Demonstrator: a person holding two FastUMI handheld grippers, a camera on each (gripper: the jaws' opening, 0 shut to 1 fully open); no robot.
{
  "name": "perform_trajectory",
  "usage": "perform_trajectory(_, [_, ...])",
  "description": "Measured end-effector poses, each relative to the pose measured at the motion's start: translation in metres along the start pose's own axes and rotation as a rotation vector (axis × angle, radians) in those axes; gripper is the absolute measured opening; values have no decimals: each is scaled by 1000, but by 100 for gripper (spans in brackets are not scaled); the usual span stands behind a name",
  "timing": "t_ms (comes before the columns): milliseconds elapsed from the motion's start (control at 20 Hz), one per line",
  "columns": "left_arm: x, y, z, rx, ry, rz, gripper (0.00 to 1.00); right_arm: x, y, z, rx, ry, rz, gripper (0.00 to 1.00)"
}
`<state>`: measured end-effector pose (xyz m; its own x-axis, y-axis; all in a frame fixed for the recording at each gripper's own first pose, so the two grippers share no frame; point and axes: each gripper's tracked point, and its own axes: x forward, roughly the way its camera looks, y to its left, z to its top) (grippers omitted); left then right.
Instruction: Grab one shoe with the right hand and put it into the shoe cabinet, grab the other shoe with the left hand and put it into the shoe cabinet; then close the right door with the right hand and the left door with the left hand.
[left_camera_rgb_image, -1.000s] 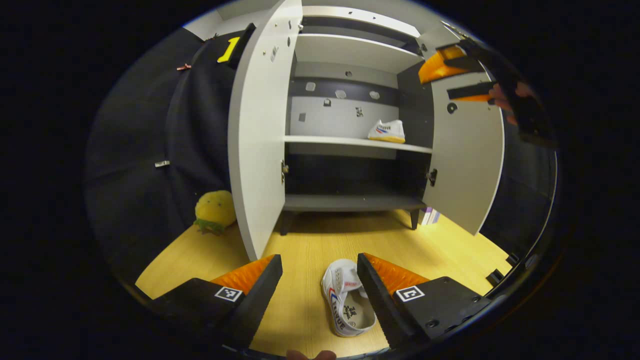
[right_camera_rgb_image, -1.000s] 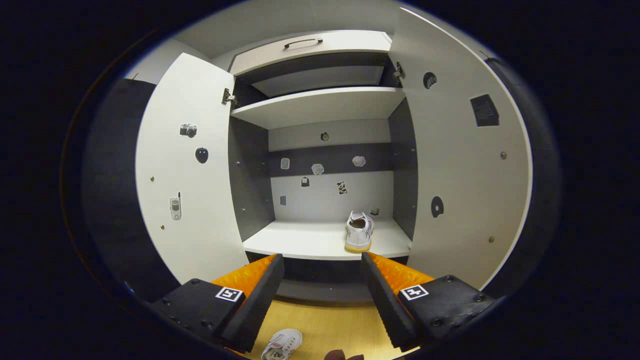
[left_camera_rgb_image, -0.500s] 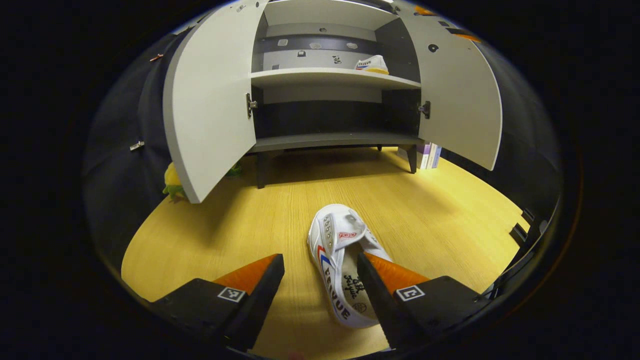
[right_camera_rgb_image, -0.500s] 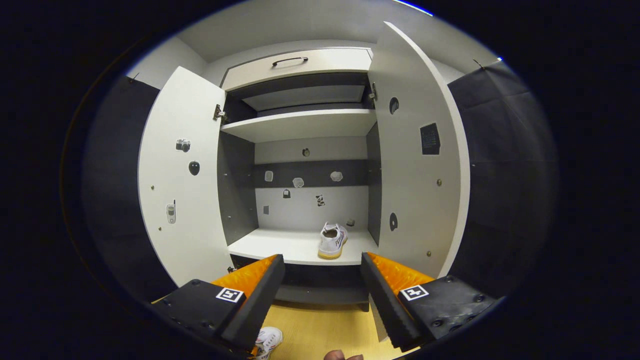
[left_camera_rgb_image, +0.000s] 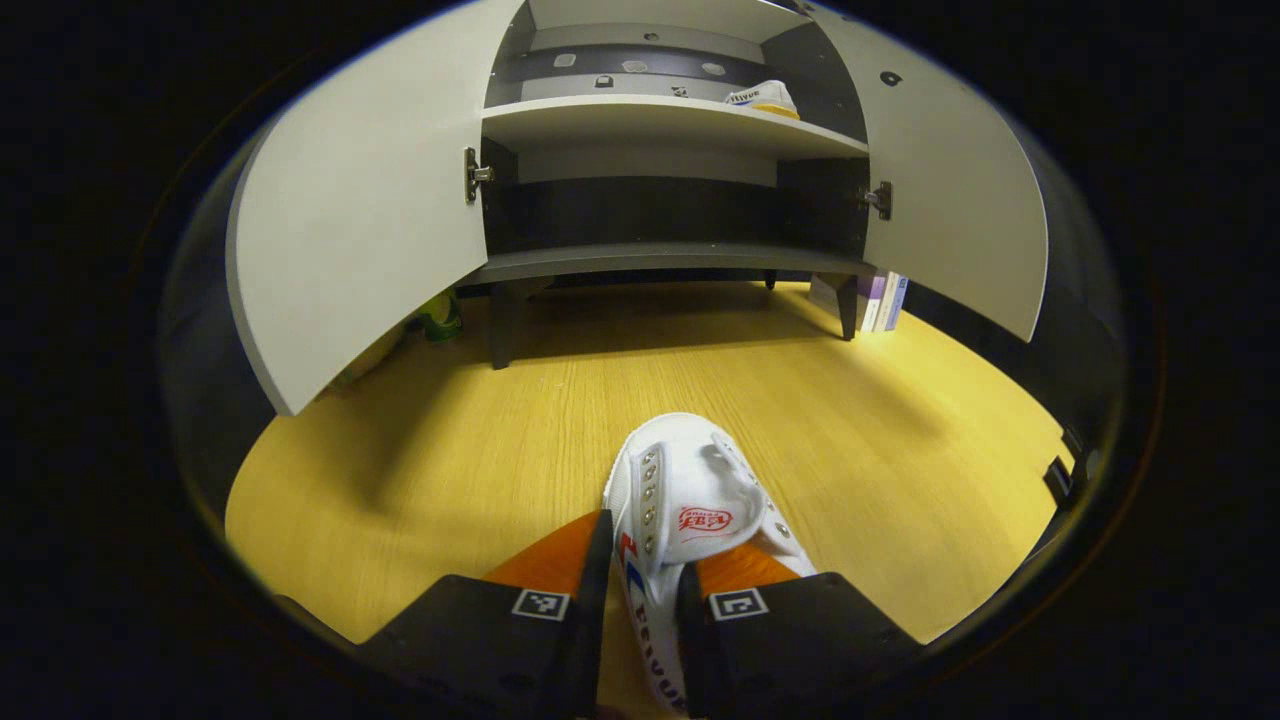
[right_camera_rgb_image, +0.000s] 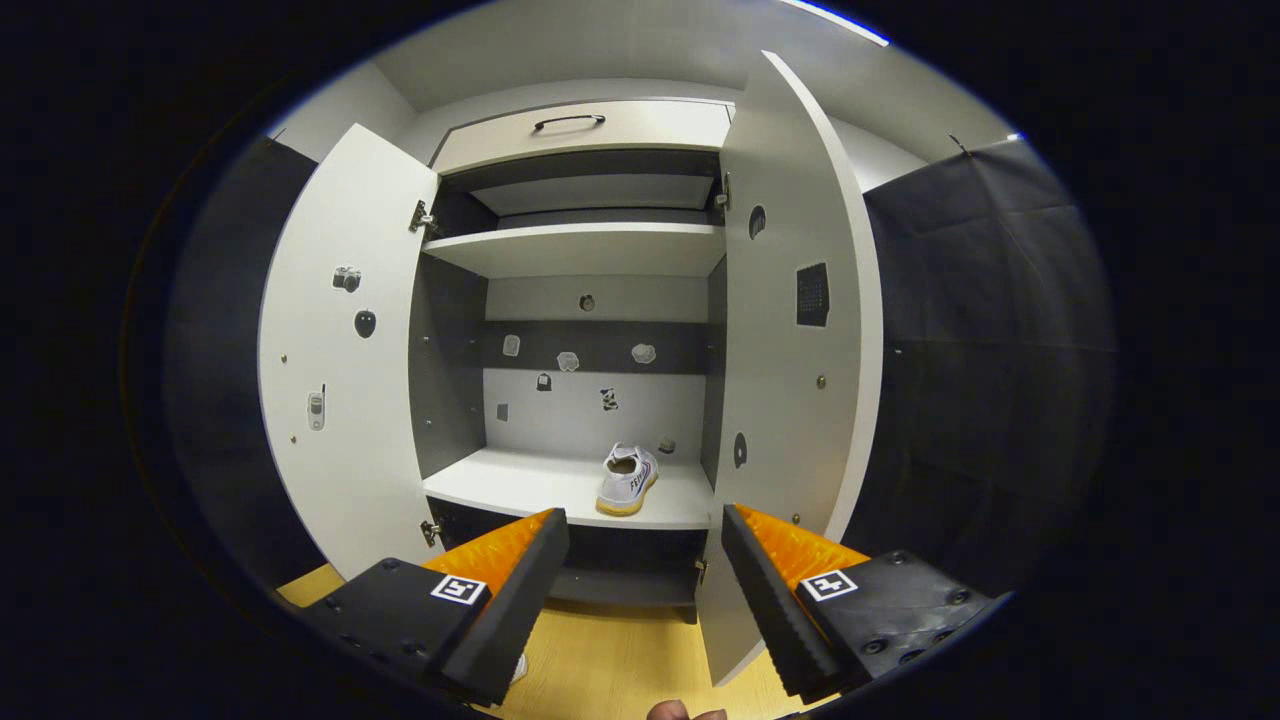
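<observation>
Far left, open left white cabinet door (left_camera_rgb_image: 350, 220) swung wide over the yellow wood-grain floor (left_camera_rgb_image: 450, 450); could catch a carried shoe if lifted carelessly. Centre, left gripper (left_camera_rgb_image: 640, 600) clenched on the side wall of the white canvas shoe (left_camera_rgb_image: 690, 500) lying on the floor; thin, soft grip, likely to slip or twist on lifting. Further right, other white shoe (right_camera_rgb_image: 627, 480) already on the white middle shelf (right_camera_rgb_image: 520, 485). Right gripper (right_camera_rgb_image: 645, 580) released, empty, facing the open right white cabinet door (right_camera_rgb_image: 790, 400).
</observation>
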<state>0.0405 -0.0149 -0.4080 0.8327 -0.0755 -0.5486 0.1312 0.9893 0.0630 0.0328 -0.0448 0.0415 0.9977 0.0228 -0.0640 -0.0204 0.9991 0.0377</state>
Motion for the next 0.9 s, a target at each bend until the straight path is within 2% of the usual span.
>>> perform_trajectory(150, [4, 6, -13, -3, 69, 33, 16, -4, -4, 1, -3, -2, -9, 98])
perform_trajectory(200, [6, 6, -10, 3, 77, 31, 15, -5, -4, 1, -1, -1, -7, 98])
perform_trajectory(250, [7, 9, -11, 9, 95, 29, 10, -6, -5, 1, 2, -1, -7, 98])
perform_trajectory(500, [-5, 11, 2, -47, 132, 29, 6, -11, -5, 3, 35, -1, 12, 98])
perform_trajectory(750, [-43, 12, 34, -80, 108, 72, 5, -14, -1, 7, 66, -3, 45, 98])
perform_trajectory(900, [-63, 16, 64, -116, 93, 129, 5, -16, -2, 10, 86, -4, 65, 98])
